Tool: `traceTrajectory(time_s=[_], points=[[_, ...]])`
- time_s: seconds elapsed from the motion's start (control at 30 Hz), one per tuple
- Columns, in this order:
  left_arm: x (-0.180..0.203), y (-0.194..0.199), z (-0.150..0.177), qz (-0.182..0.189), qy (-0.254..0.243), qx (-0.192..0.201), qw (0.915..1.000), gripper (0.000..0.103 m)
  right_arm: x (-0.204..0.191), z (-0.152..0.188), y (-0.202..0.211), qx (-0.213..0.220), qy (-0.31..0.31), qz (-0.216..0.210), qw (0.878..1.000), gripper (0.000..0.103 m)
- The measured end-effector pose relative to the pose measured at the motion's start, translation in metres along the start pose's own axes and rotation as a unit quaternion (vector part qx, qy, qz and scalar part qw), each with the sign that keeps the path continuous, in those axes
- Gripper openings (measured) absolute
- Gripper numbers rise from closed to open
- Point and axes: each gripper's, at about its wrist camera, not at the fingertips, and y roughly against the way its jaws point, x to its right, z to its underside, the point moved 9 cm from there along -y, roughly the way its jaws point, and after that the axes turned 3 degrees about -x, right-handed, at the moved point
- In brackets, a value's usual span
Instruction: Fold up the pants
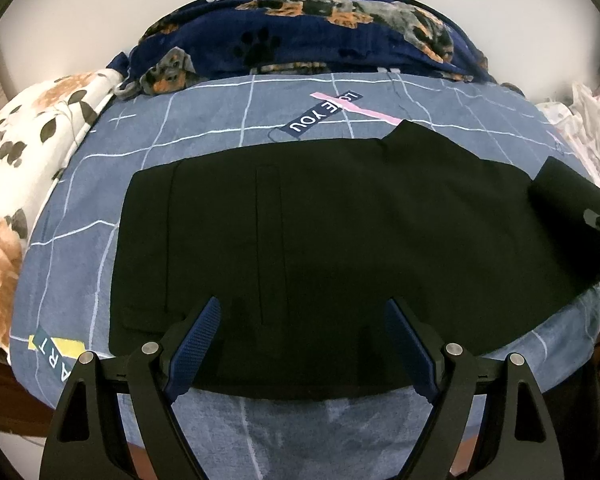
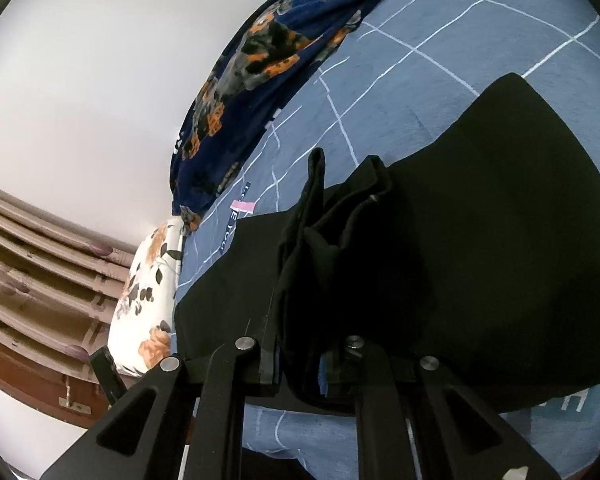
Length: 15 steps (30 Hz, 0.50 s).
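The black pants (image 1: 320,220) lie flat on the blue grid-patterned bed sheet (image 1: 204,120). My left gripper (image 1: 302,312) is open, its blue-padded fingers (image 1: 198,340) spread over the near edge of the pants and holding nothing. In the right wrist view my right gripper (image 2: 300,344) is shut on a bunched fold of the pants (image 2: 480,240), with the cloth standing up between the jaws. The right gripper also shows at the right edge of the left wrist view (image 1: 572,200), lifting that end of the pants.
A navy dog-print blanket (image 1: 300,32) lies bunched at the far side of the bed. A white floral pillow (image 1: 28,160) lies at the left. A white patterned cloth (image 1: 588,128) lies at the right. A wooden bed frame (image 2: 32,280) and white wall border the bed.
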Motion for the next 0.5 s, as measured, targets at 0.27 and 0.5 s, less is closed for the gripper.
traceTrajectory(time_s=[0.27, 0.5], points=[[-0.001, -0.002, 0.000, 0.000, 0.002, -0.003, 1.0000, 0.084, -0.004, 0.004, -0.006, -0.007, 0.004, -0.007, 1.000, 0.014], [-0.001, -0.004, 0.002, 0.001, 0.002, -0.008, 1.0000, 0.084, -0.009, 0.007, -0.011, -0.012, 0.010, -0.011, 1.000, 0.015]])
